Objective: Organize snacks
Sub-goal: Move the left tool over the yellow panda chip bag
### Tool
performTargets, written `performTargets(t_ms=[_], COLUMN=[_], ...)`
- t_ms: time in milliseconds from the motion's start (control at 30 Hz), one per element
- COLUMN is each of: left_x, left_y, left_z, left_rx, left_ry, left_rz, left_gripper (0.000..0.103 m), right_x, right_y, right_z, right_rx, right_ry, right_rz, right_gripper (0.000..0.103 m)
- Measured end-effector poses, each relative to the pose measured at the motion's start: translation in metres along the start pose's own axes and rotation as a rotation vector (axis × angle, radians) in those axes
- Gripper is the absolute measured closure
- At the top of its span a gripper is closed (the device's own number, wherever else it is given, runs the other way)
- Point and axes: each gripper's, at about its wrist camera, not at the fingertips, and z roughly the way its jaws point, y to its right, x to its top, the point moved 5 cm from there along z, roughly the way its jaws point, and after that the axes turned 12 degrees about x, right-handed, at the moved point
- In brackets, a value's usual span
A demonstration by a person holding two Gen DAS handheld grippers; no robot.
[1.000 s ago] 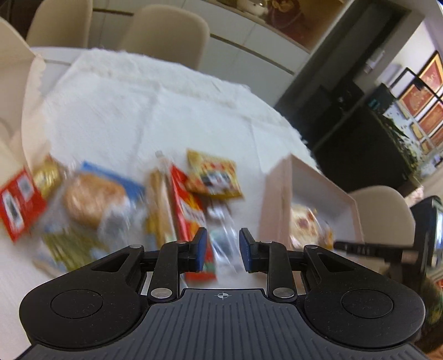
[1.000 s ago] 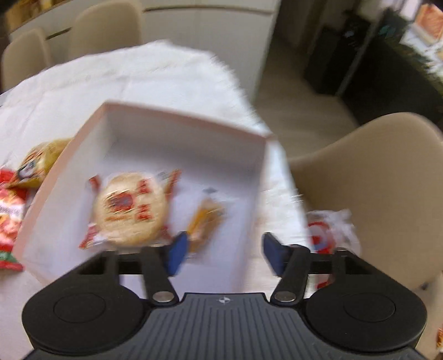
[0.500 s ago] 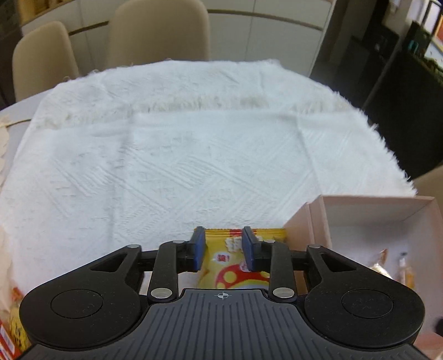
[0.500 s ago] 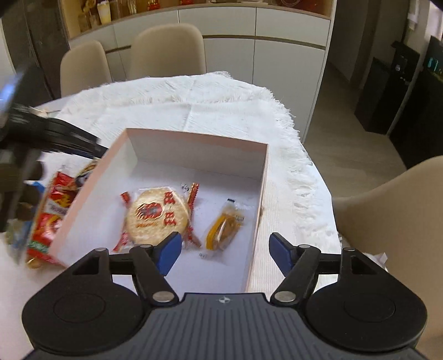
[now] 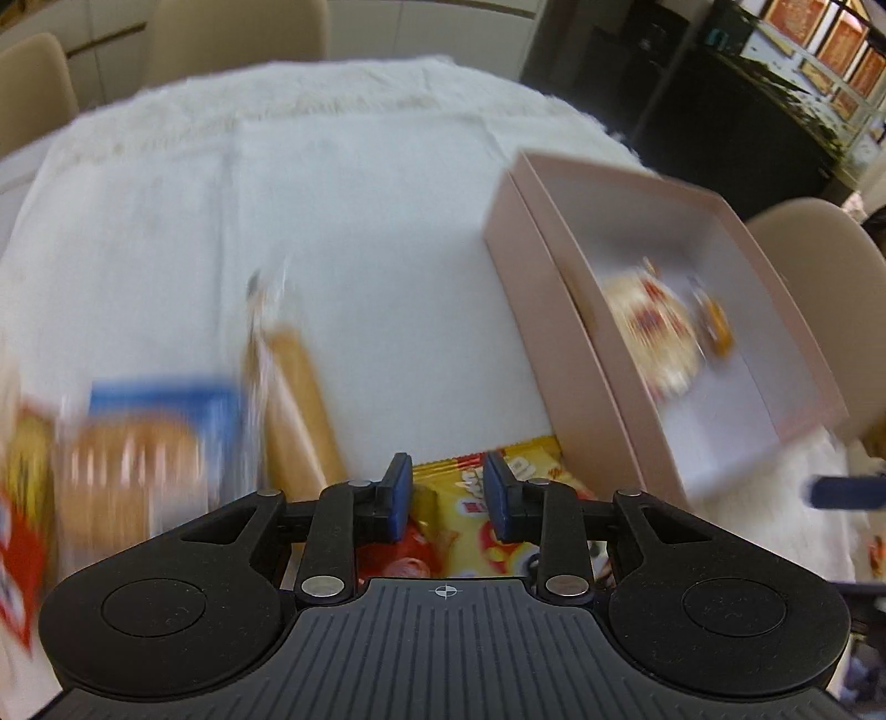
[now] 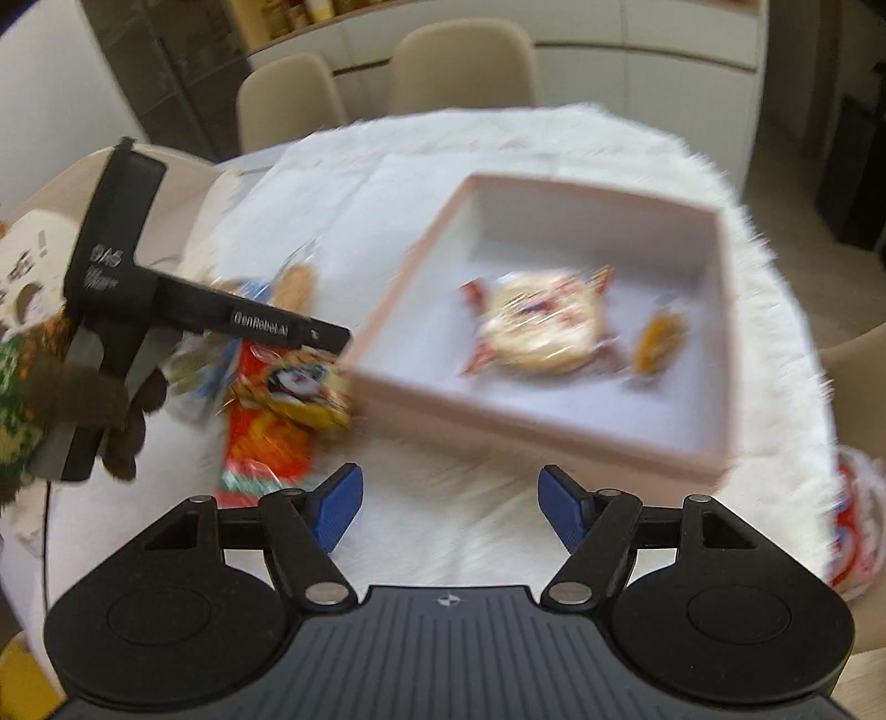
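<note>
While left claw [image 5: 447, 497] closes over yellow packet [image 5: 487, 531], arm reads "GenRobot.AI"; right claw [image 6: 449, 512] open, empty.

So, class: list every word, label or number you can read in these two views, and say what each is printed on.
"GenRobot.AI": on the left gripper's black arm, in the right wrist view.
White lettering on that gripper's black upright: too blurred to read.
Print on the yellow packet, the other loose snacks and the two in the box: too blurred to read.

Home dining room: round table under white fringed cloth [image 5: 360, 210], beige upholstered chairs [image 6: 459, 66], built-in cabinetry [image 6: 664, 39], framed pictures [image 5: 830, 50] on wall.
</note>
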Motion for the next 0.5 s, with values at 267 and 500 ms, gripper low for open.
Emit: performTargets(t_ms=[267,500], left_x=[-0.071,-0.111], left_y=[-0.027,-0.077], left_z=[-0.052,-0.089], left_rx=[0.061,0.017], left_ry=[0.043,0.019], left_rz=[-0.036,-0.331], left_gripper=[0.083,0.081], right_x=[-0.024,-0.055], right_y=[-0.049,-0.102], right_z=[0.059,0.074], right_rx=[0.021,0.137], right_ry=[-0.129,-0.177], right_rz=[-0.079,-0.066], right_gripper=[0.032,0.032])
